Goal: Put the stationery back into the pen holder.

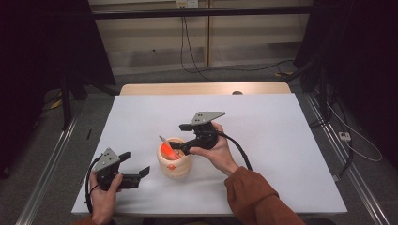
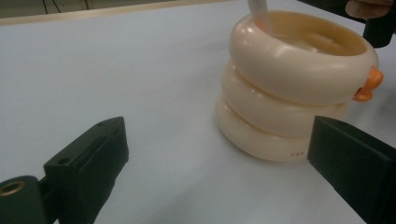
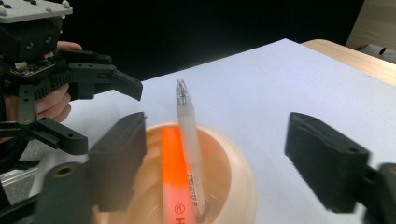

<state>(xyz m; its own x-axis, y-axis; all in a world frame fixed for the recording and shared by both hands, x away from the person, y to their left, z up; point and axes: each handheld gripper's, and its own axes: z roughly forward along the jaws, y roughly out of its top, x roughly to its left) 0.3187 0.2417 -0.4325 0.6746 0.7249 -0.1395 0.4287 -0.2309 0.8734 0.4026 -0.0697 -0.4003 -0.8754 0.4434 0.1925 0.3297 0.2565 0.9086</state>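
Inspector: Your right gripper (image 1: 180, 149) stands over the pen holder (image 1: 174, 159), jaws wide with nothing between them; left gripper (image 1: 141, 172) jaws wide too, empty, near the desk's (image 1: 281, 140) front-left corner.

Operator: Contents?

Inspector: One holder, mid-desk toward the front edge; one orange highlighter (image 3: 176, 177), one white pen (image 3: 189, 140). Likely light, stiff, slick. Take the pen by its upper barrel.

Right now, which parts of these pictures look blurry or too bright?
High view: the orange marker in the cup glows overexposed, and the room's edges are dark. Left gripper view: the near jaws are soft, the cup sharper. Right gripper view: the jaws are blurred, while the pen is crisp.
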